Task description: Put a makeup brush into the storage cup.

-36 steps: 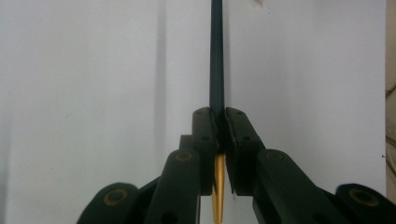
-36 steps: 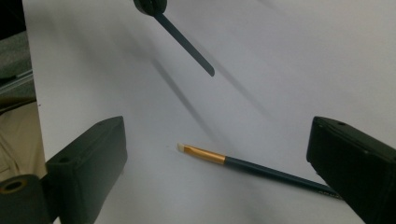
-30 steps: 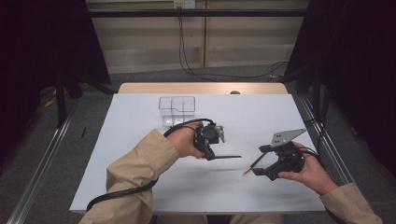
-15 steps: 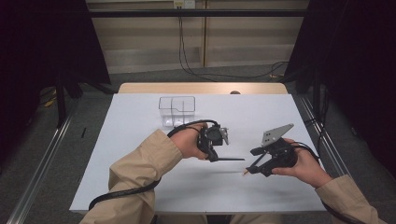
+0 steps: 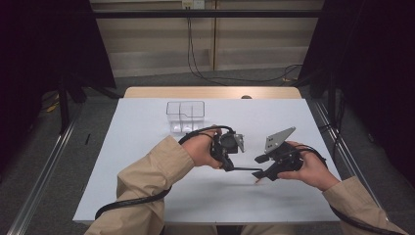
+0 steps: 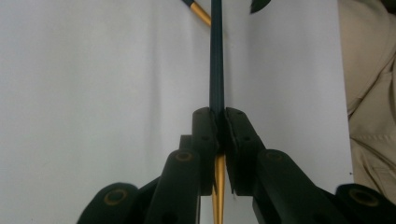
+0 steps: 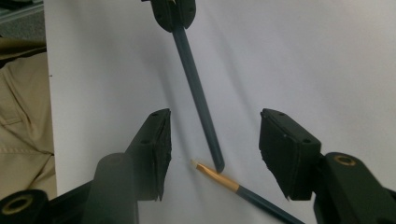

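My left gripper [image 5: 229, 166] [image 6: 218, 114] is shut on a thin dark blue stick [image 5: 247, 170] [image 6: 217, 56] with a gold end, which points right, just above the table. The stick's free blue end [image 7: 205, 126] reaches between the jaws of my right gripper [image 5: 261, 167] [image 7: 215, 116]. Those jaws have just been closing but stand apart and do not touch the stick. A second blue stick [image 7: 219, 178] [image 5: 257, 180] [image 6: 200, 11] with a gold section and pale tip seems to lie on the table under the right jaws.
A clear plastic box [image 5: 185, 115] with compartments stands toward the far side of the white table [image 5: 147, 147]. A wooden edge [image 5: 210, 92] runs along the back. Cables trail from both grippers over the near edge.
My right gripper has moved left toward the held stick, and its jaws have narrowed around the stick's free end. The left hand has stayed put.
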